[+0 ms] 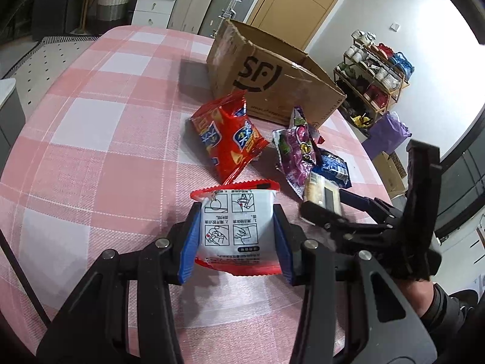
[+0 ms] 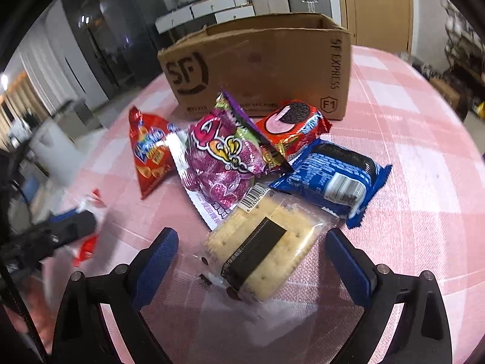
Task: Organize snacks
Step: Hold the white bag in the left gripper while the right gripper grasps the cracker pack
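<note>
My left hand-held gripper (image 1: 238, 233) pinches a white packet (image 1: 236, 224); right hand-held gripper (image 2: 251, 254) spread around crackers (image 2: 260, 248); box (image 2: 260, 66) reads "SF EXPRESS".

The tablecloth (image 1: 100, 139) is matt woven cloth with a visible rough weave. On it, the cardboard box (image 2: 266, 69) is dull brown corrugated paper, creased and scuffed. Just in front of the box, the red chip bag (image 1: 229, 139), the purple candy bag (image 2: 224, 163) and the blue cookie pack (image 2: 336, 176) are glossy, crinkled plastic film. The cracker pack (image 2: 260, 254), nearest the camera, has clear shiny wrap over rough, pitted biscuits. The white sachet (image 1: 235, 224) looks smooth and semi-matt between ribbed blue pads (image 1: 189, 242) on matt black plastic with shiny metal pins.
</note>
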{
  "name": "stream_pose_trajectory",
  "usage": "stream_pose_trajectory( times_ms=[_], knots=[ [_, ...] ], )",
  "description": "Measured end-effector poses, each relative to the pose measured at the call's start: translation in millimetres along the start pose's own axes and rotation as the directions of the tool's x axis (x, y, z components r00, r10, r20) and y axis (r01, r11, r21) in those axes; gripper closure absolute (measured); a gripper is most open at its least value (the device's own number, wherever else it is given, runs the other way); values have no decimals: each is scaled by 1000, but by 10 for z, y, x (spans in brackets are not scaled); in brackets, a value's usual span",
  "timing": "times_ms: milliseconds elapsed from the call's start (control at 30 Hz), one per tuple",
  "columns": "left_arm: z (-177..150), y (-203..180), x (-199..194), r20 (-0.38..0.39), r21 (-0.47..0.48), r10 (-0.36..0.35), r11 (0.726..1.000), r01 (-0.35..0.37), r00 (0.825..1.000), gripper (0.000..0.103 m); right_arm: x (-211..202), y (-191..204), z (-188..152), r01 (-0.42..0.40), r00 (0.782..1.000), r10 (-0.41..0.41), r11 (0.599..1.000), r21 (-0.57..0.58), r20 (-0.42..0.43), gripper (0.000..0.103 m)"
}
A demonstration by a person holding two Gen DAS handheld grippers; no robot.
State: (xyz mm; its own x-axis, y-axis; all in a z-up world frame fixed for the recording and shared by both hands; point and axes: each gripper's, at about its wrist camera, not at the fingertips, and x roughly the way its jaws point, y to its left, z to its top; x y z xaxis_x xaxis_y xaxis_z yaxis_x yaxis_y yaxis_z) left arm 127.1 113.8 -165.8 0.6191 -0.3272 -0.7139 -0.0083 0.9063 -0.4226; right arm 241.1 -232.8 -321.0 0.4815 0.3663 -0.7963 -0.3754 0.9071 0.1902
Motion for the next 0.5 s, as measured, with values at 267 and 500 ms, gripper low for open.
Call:
stream_pose_trajectory(
  times_ms=[267, 500],
  knots=[
    [-36, 127, 0, -1, -34, -10, 999, 10, 1000, 62, 62, 182, -24, 104, 995, -104, 987, -121, 3, 19],
    [-37, 119, -20, 2, -34, -8, 999, 8, 1000, 62, -91, 15, -142, 39, 999, -36, 994, -101, 30, 37]
  ],
)
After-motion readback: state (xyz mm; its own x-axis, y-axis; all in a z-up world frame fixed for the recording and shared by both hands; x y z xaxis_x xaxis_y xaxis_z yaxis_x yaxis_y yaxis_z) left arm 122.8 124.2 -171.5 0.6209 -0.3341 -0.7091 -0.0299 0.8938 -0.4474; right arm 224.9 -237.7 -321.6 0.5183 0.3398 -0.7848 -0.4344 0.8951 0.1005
